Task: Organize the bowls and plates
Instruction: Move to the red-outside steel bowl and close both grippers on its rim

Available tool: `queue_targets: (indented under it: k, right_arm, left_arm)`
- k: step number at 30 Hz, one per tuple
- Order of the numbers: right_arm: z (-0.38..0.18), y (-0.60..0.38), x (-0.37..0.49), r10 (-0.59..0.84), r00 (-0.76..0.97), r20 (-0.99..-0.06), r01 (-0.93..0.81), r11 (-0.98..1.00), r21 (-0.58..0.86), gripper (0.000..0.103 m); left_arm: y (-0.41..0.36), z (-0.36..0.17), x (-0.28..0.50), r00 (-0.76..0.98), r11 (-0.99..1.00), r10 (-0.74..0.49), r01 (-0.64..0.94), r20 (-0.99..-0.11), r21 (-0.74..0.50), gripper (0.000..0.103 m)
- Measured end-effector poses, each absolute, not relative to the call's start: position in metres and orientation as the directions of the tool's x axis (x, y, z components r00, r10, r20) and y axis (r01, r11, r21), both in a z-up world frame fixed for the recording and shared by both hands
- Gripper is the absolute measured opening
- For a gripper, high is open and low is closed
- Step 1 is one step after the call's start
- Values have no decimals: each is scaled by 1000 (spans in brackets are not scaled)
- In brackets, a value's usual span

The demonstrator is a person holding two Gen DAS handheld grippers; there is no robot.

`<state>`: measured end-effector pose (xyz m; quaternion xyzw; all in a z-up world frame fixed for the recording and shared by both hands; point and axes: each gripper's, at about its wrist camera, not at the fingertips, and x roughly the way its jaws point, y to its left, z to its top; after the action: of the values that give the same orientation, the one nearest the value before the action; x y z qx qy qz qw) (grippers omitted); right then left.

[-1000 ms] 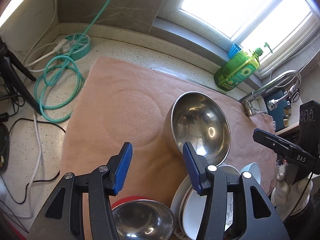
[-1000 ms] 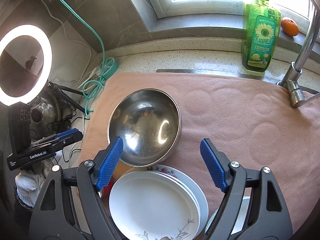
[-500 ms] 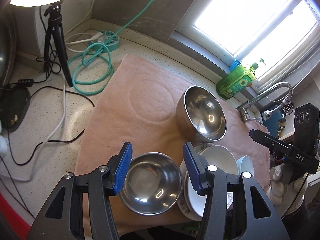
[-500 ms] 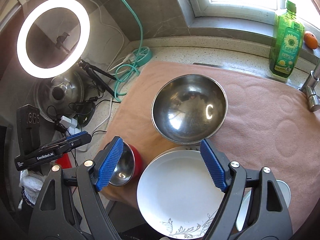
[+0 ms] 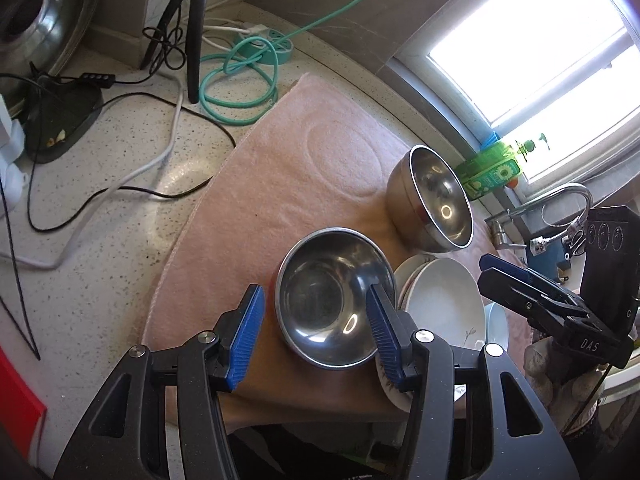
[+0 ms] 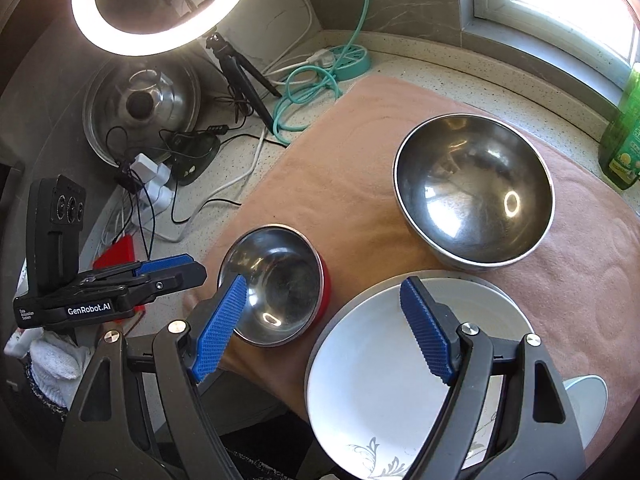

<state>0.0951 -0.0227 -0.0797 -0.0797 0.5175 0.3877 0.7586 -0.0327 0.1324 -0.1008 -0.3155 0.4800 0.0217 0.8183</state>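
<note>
Both claws are up over the pink mat (image 5: 304, 168) and nothing is gripped: the left gripper (image 5: 316, 332) has its blue pads spread wide, and in the lower centre of its view they frame the small steel bowl (image 5: 334, 296), apparently above it, with no contact I can make out. The right gripper (image 6: 324, 332) is just as wide apart, hanging over the white plate (image 6: 372, 380) at the bottom of its own view, the small bowl just left of that plate, red-sided from this angle. The big steel bowl (image 6: 474, 188) sits at upper right of the right view, its near wall close to the plate's far edge; whether they touch I can't tell. More plates peek out beneath the top one in the left view, and a pale bowl (image 5: 496, 320) shows at the stack's right. My read: the small bowl is the left claw's target, likely to nest in the big one. To do it well, come down with one pad inside the rim and one outside, pinch the wall firmly since polished steel slips, lift straight up clear of the plate edge, and keep the other claw out of the path. Cables (image 5: 168, 92) clutter the counter at upper left, so stay over the mat.
</note>
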Motion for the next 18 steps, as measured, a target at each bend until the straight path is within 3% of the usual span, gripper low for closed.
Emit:
queue_targets:
  k: [9,13,18]
  right_arm:
    - [-111,1,97,456,109,-883,-704,662,255,81]
    - [-118,9,98,439,94,-893,-717,653,246,67]
    - [-126,13,103,427,71,-901,-710,656,256,51]
  left_arm:
    - [127,-120,-44,513,784,-282,-364,-811,-503,52]
    - [127,-124,-43,506,787,-280,-366,-816,-497,51]
    - [127,-128,-42,505,782,-287,-367,-814,-503,44]
